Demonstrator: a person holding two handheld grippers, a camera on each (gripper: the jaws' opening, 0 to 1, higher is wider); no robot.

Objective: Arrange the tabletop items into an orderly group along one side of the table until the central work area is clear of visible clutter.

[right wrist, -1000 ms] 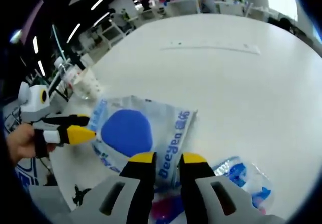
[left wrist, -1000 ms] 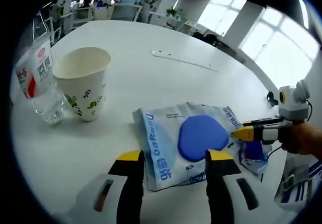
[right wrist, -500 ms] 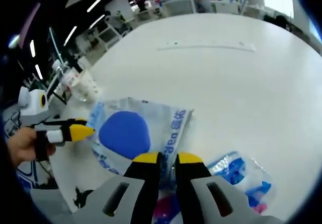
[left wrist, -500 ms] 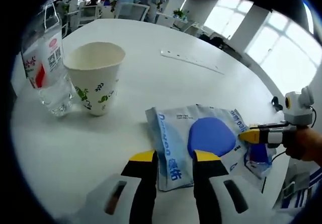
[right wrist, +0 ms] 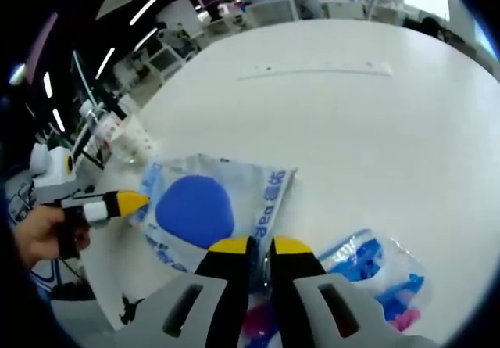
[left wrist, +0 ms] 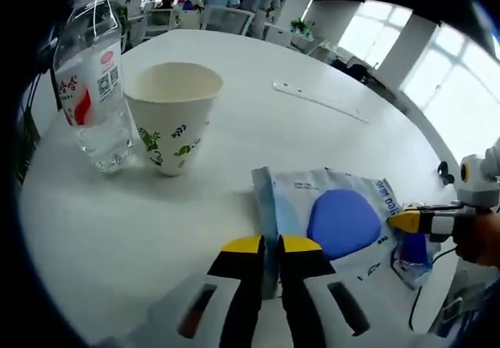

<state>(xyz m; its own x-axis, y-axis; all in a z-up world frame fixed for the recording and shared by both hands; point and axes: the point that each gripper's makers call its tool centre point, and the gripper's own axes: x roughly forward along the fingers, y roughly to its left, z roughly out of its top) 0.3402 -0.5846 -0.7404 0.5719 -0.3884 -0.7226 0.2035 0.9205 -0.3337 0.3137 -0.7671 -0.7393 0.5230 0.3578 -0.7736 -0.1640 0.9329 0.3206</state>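
Left gripper (left wrist: 269, 246): yellow-tipped black fingers on pale grey bodies with dark slots; right gripper (right wrist: 254, 246) built alike; at 3 o'clock in the left gripper view, its yellow tip, black-and-white shaft and a thin dark cable.

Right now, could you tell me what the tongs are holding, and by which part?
Both tongs pinch the white wipes packet: the left tongs grip its near edge in the left gripper view, the right tongs its opposite edge.
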